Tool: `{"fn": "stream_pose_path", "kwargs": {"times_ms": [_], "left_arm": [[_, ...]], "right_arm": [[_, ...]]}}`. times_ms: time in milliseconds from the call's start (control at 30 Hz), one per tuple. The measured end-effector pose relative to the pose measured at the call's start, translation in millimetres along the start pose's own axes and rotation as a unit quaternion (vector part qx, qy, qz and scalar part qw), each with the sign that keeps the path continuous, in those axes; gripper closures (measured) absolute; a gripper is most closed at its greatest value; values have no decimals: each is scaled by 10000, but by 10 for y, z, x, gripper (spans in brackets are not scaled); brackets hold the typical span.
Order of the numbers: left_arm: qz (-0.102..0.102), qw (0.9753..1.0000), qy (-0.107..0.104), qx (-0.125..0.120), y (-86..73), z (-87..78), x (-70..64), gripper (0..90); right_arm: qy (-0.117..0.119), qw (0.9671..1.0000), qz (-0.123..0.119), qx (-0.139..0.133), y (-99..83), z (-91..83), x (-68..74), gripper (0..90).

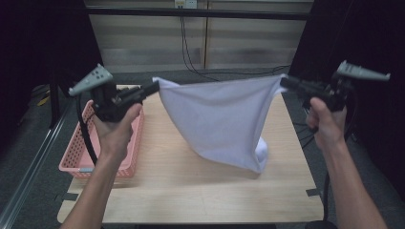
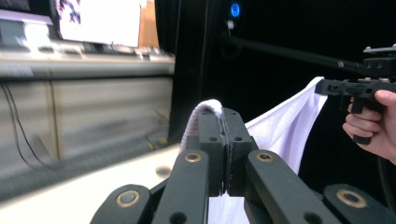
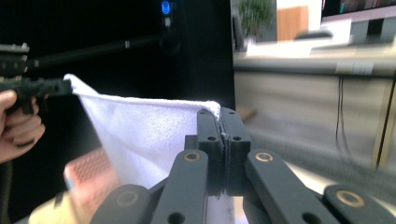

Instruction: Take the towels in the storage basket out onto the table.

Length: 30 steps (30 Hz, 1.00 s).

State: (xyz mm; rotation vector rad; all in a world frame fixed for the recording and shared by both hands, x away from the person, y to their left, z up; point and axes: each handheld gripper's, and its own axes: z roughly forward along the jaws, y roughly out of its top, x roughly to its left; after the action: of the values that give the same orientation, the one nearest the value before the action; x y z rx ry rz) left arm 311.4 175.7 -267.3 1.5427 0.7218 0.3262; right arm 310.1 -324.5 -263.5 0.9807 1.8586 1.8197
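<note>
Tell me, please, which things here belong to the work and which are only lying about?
In use:
white towel, stretched in the air
left tool, shut on one corner
right tool, shut on the other corner

Lying about:
pink basket on the table

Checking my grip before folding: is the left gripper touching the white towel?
Touching. The left gripper view shows the left gripper with jaws shut on a corner of the white towel.

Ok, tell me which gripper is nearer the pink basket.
Left. The left gripper is held just above and beside the pink basket at the table's left edge, pinching one towel corner. The right gripper holds the other corner across the table.
</note>
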Motion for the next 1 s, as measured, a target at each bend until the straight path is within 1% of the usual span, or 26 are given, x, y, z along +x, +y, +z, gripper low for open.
{"fn": "stream_pose_path", "kwargs": {"times_ms": [67, 100, 167, 233, 267, 333, 367, 400, 433, 467, 500, 533, 567, 600, 633, 667, 700, 733, 767, 800, 833, 867, 900, 933, 967, 1000], "left_arm": [[-84, 9997, -85, 210, -238, 10, -5, 888], [-160, 9995, -134, 251, -316, 7, -13, 888], [-315, 9984, -209, 420, -549, -20, -42, 887], [-342, 9973, -250, 602, -724, -56, -80, 887], [-388, 9964, -243, 708, -844, -96, -114, 886], [-430, 9954, -372, 771, -1041, -198, -165, 885], [-478, 9948, -415, 796, -1118, -243, -181, 884], [-546, 9938, -462, 850, -1205, -300, -205, 884], [-562, 9935, -464, 873, -1266, -356, -245, 884], [-500, 9943, -470, 813, -1296, -452, -310, 883], [-508, 9946, -515, 744, -1296, -520, -349, 884], [-519, 9950, -586, 618, -1278, -647, -419, 884], [-455, 9955, -595, 573, -1257, -726, -474, 884], [-327, 9962, -626, 503, -1229, -829, -546, 884], [-273, 9966, -660, 421, -1211, -922, -623, 884], [-180, 9962, -722, 443, -1207, -1003, -708, 883], [-118, 9962, -709, 492, -1219, -1039, -756, 883], [-81, 9963, -672, 537, -1251, -1079, -815, 882], [-69, 9950, -779, 615, -1305, -1101, -859, 879], [-104, 9936, -852, 730, -1354, -1110, -870, 830], [-156, 9935, -792, 796, -1394, -1114, -880, 717], [-184, 9922, -851, 889, -1461, -1116, -862, 652], [-164, 9916, -874, 944, -1492, -1116, -846, 648], [-162, 9914, -867, 970, -1527, -1104, -815, 646], [-247, 9909, -814, 1043, -1552, -1077, -768, 638], [-362, 9892, -809, 1170, -1573, -1026, -712, 632]], "right_arm": [[137, 9997, 194, 109, -260, -84, -21, 890], [172, 9994, 257, 169, -399, -151, -14, 890], [264, 9987, 361, 225, -577, -243, 14, 890], [342, 9979, 440, 318, -770, -341, 66, 889], [376, 9972, 497, 407, -864, -385, 101, 889], [479, 9957, 614, 502, -1076, -479, 182, 889], [495, 9949, 609, 626, -1213, -541, 243, 889], [511, 9945, 607, 678, -1286, -581, 284, 888], [570, 9937, 638, 730, -1374, -638, 341, 888], [606, 9927, 692, 775, -1440, -692, 412, 888], [639, 9925, 650, 819, -1485, -752, 517, 888], [658, 9926, 610, 821, -1491, -792, 584, 888], [776, 9924, 596, 748, -1478, -865, 703, 888], [869, 9920, 583, 713, -1462, -911, 772, 887], [933, 9921, 472, 696, -1434, -967, 861, 885], [948, 9922, 415, 692, -1406, -1021, 945, 885], [974, 9922, 399, 663, -1385, -1089, 1026, 879], [1020, 9919, 386, 658, -1383, -1126, 1061, 850], [1065, 9915, 330, 669, -1396, -1167, 1102, 796], [1074, 9911, 284, 731, -1425, -1204, 1136, 690], [1133, 9900, 315, 785, -1447, -1215, 1139, 649], [1130, 9900, 259, 808, -1462, -1219, 1138, 646], [964, 9919, 186, 806, -1485, -1215, 1127, 602], [922, 9920, 158, 850, -1498, -1200, 1110, 576], [829, 9920, 132, 944, -1520, -1174, 1084, 560], [695, 9922, 189, 1014, -1550, -1138, 1049, 542]]}}
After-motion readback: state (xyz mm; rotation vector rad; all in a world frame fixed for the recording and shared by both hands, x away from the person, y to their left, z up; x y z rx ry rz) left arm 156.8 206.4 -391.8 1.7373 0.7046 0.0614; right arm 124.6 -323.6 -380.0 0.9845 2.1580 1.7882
